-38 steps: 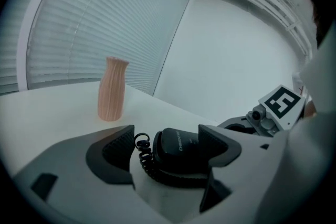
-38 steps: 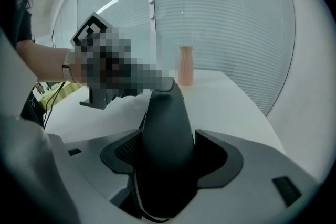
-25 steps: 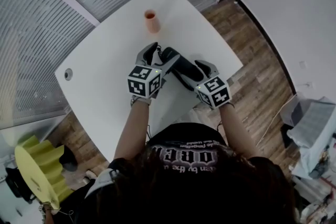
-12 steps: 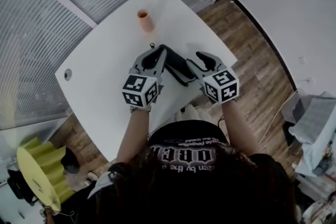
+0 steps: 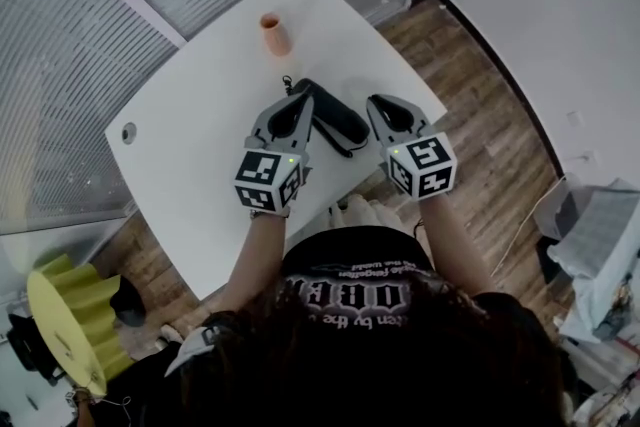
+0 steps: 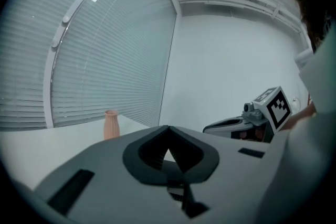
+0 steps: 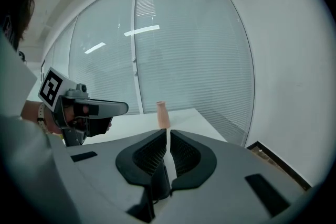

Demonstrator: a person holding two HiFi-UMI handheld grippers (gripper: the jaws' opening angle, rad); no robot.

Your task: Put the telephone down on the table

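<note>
The black telephone handset [image 5: 336, 121] lies flat on the white table [image 5: 200, 135], its cord end [image 5: 288, 83] toward the far side. My left gripper [image 5: 302, 101] hovers just left of it, jaws shut and empty. My right gripper [image 5: 376, 103] hovers just right of it; its jaws are closing to a thin slit with nothing between them. In the left gripper view the left gripper [image 6: 168, 131] meets at a point, with the right gripper [image 6: 247, 124] beyond. The right gripper view shows the right gripper [image 7: 167, 135] and the left gripper [image 7: 92, 109]. The handset is hidden in both gripper views.
A small orange vase [image 5: 272, 33] [image 6: 111, 124] [image 7: 163, 114] stands at the table's far side by the blinds. A round grommet hole [image 5: 128, 133] sits near the left corner. Wooden floor [image 5: 480, 145] lies right of the table edge; a yellow folded object [image 5: 70, 325] is at lower left.
Both grippers let go of the handset, drew back toward me and closed their jaws. The handset now lies free on the table.
</note>
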